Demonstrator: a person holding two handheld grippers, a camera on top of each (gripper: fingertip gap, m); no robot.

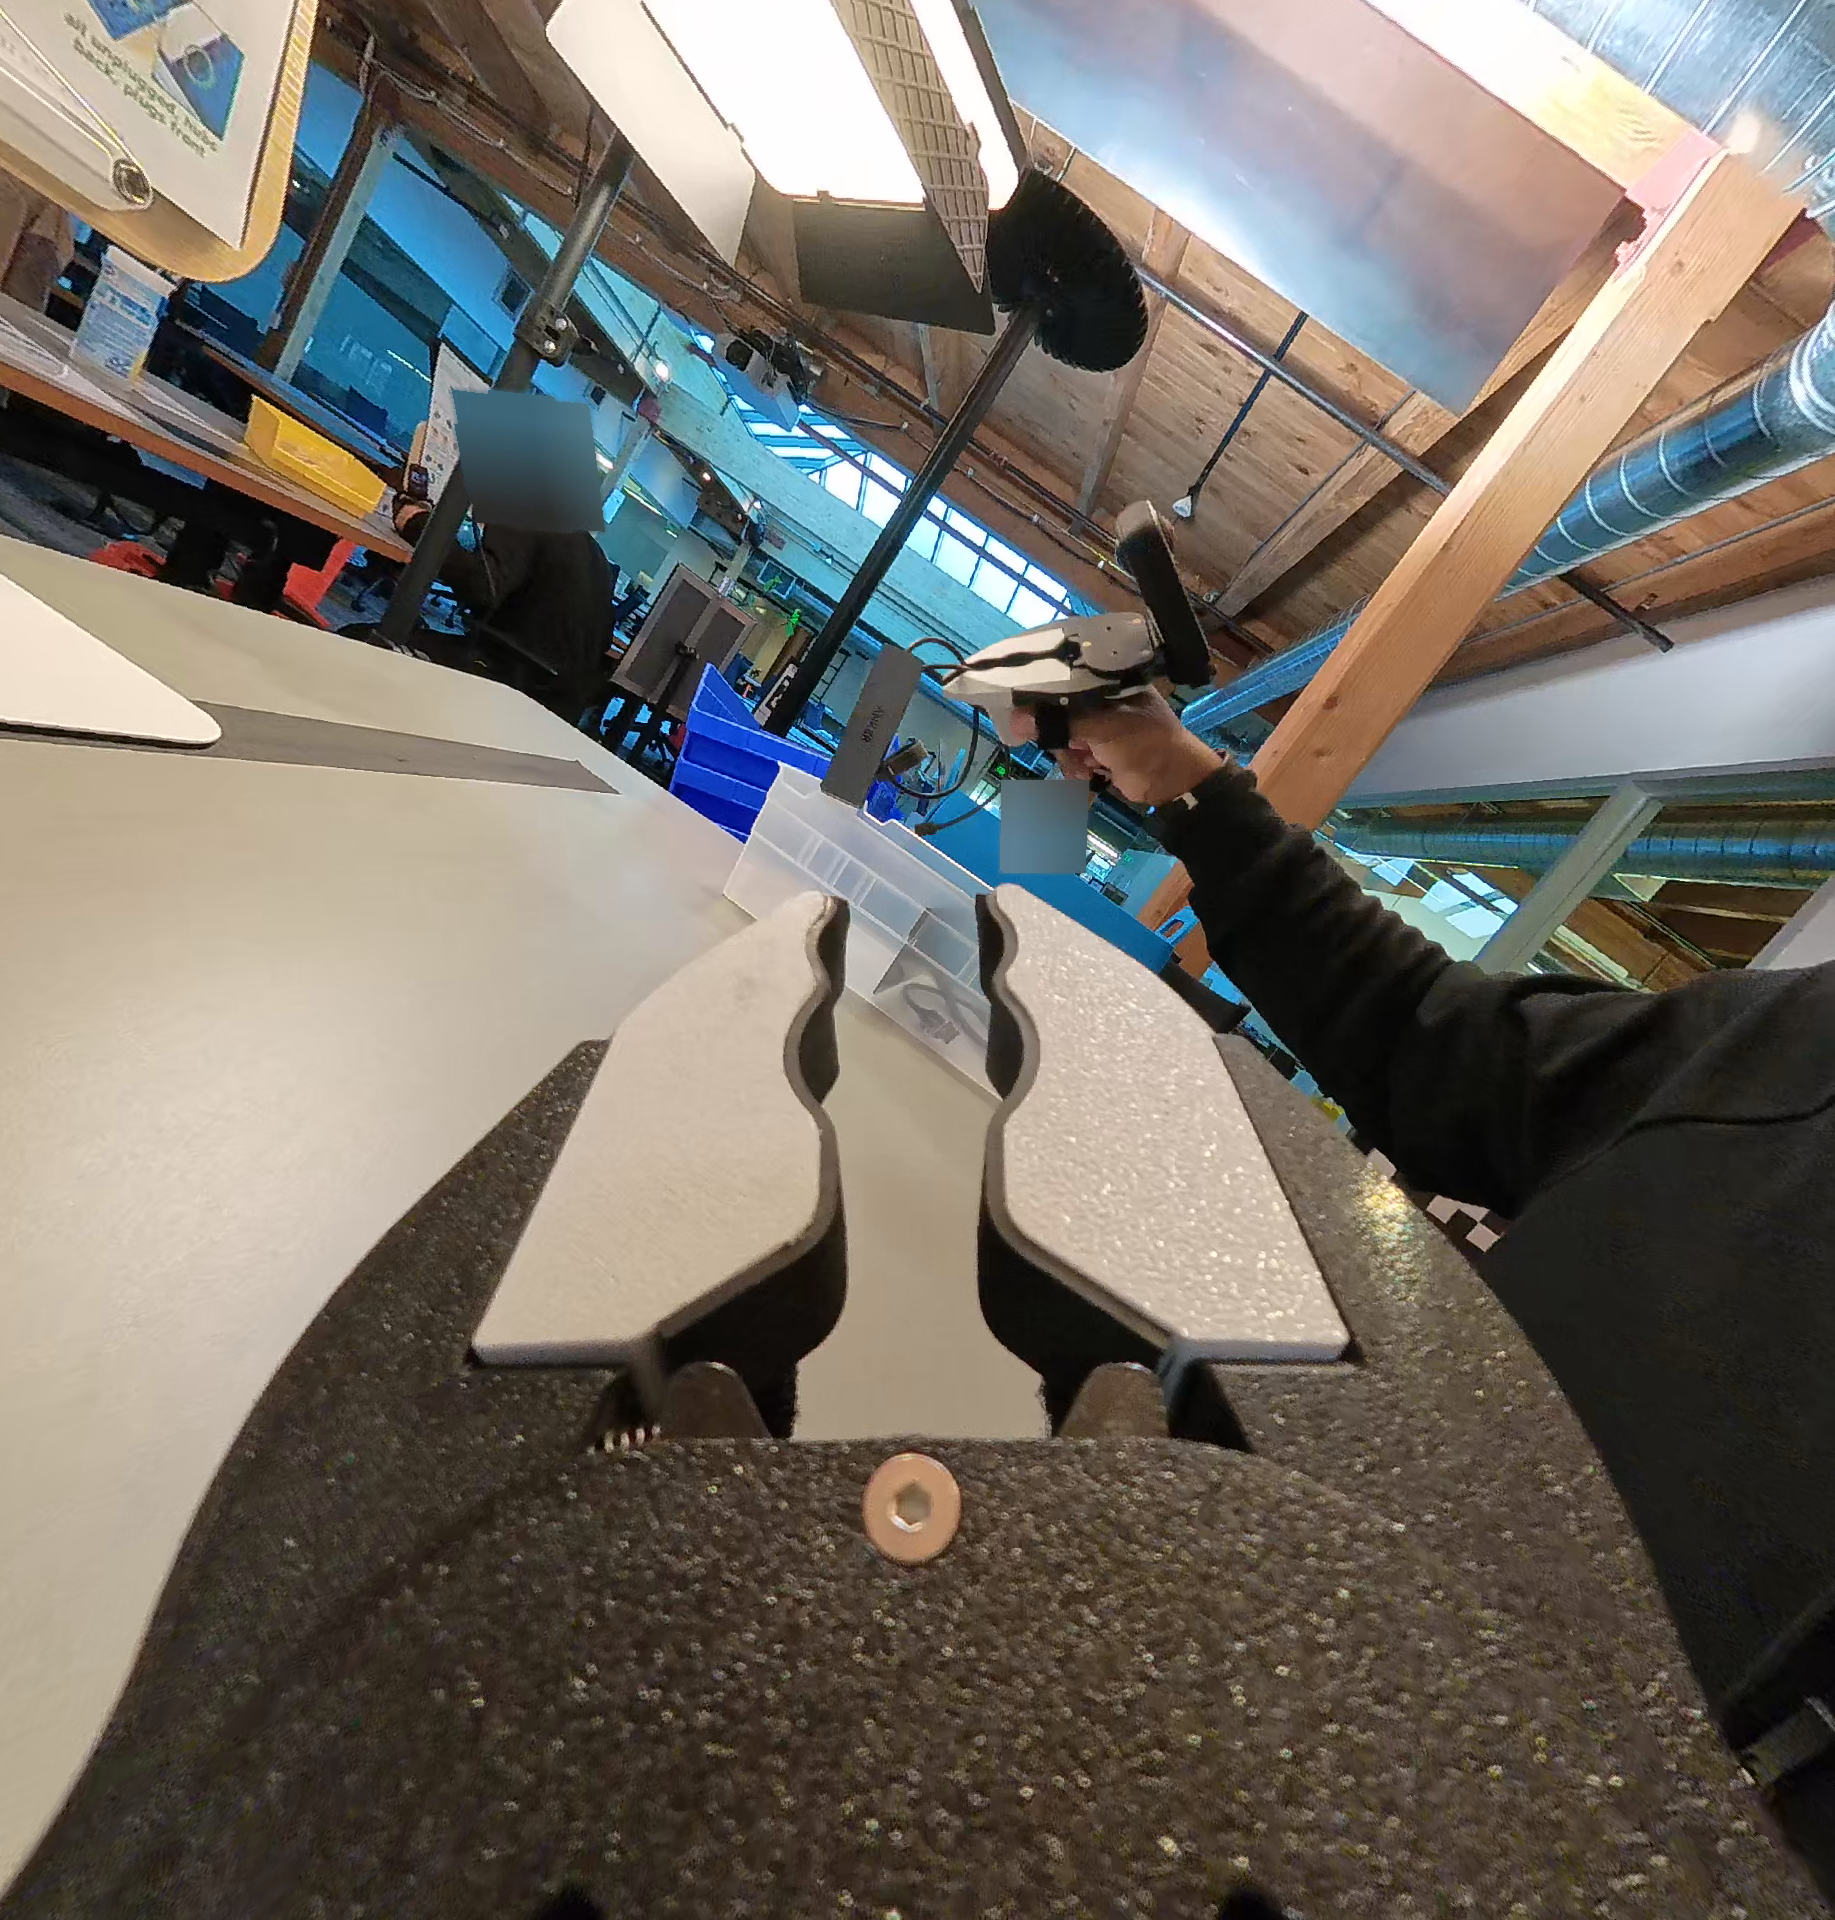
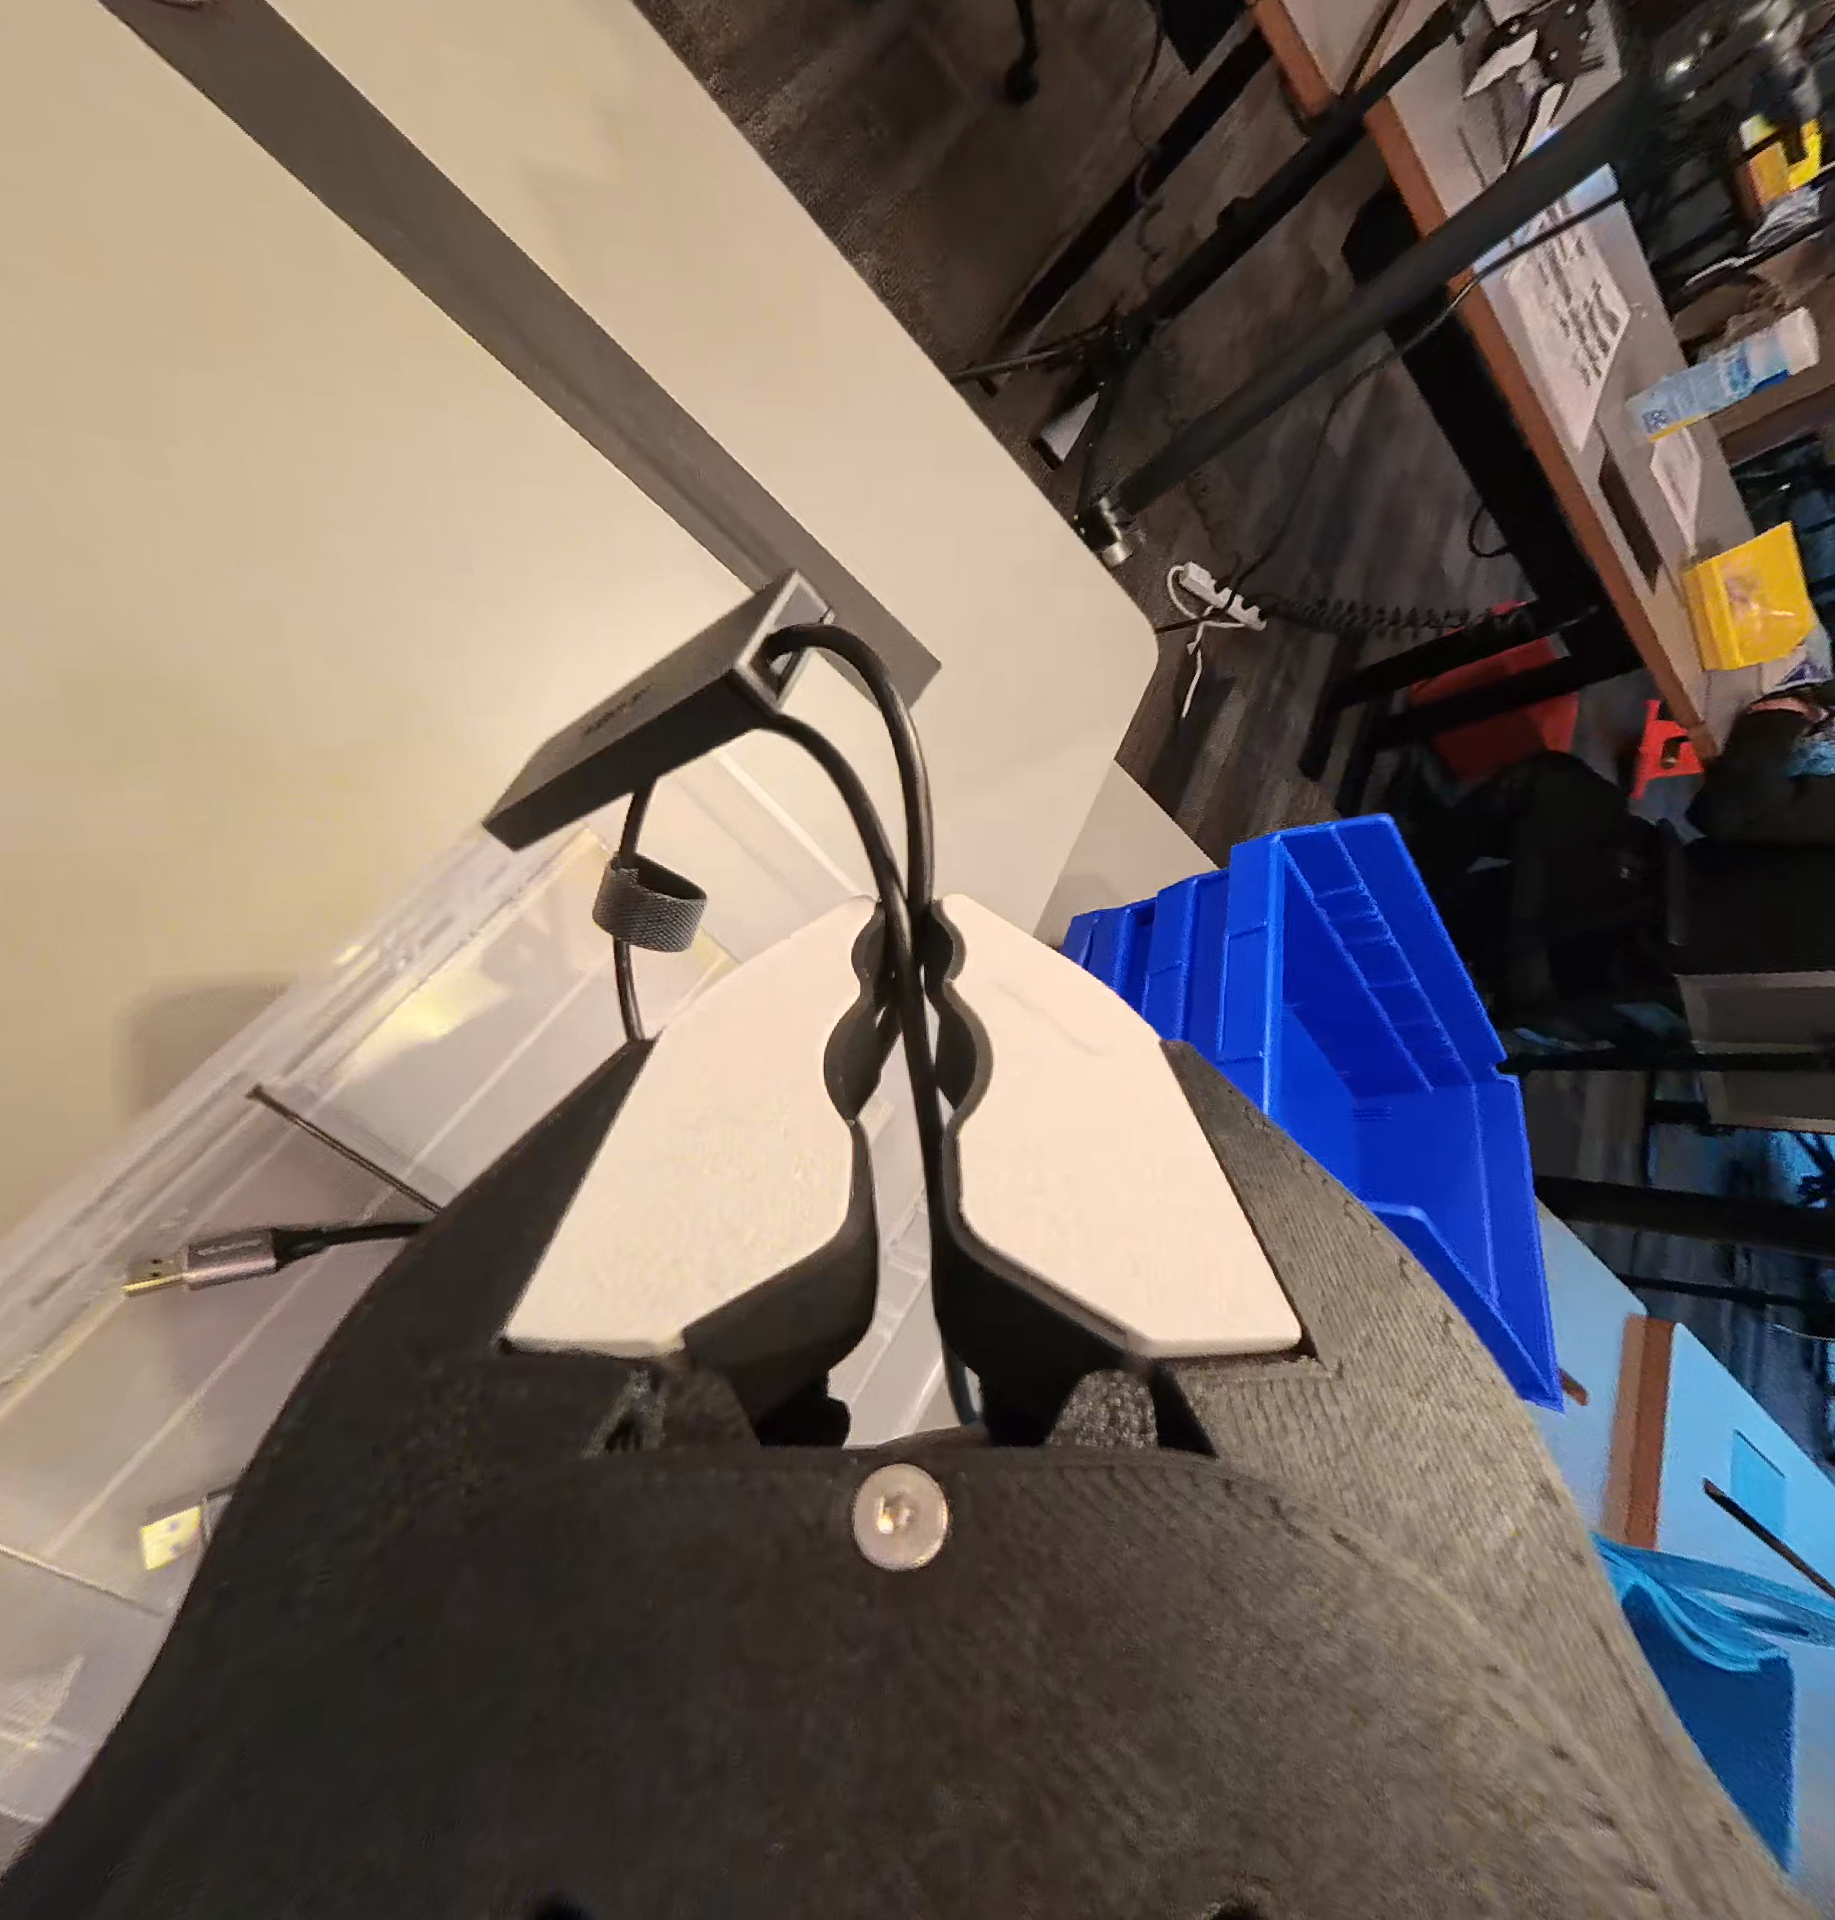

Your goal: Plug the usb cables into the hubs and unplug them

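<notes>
My right gripper (image 2: 908, 920) is shut on the black cable (image 2: 897, 769) of a dark grey USB hub (image 2: 643, 707) and holds it in the air, with the hub dangling from the cable. The cable carries a grey strap loop (image 2: 648, 904) and ends in a metal USB plug (image 2: 206, 1262) hanging free at the left. In the left wrist view the right gripper (image 1: 970, 681) is held high by a hand, with the hub (image 1: 871, 717) hanging over a clear compartment box (image 1: 840, 862). My left gripper (image 1: 913, 925) is open and empty, low over the grey table.
The clear box (image 2: 269, 1039) lies under the hub; one compartment holds another dark cable (image 1: 934, 1013). Stacked blue bins (image 2: 1360, 1039) stand at the table's far edge (image 1: 736, 758). A white mat (image 1: 61, 675) lies at the left. A black-sleeved arm (image 1: 1412, 1039) crosses the right. The left gripper's tips are roughly 50 cm from the right gripper's.
</notes>
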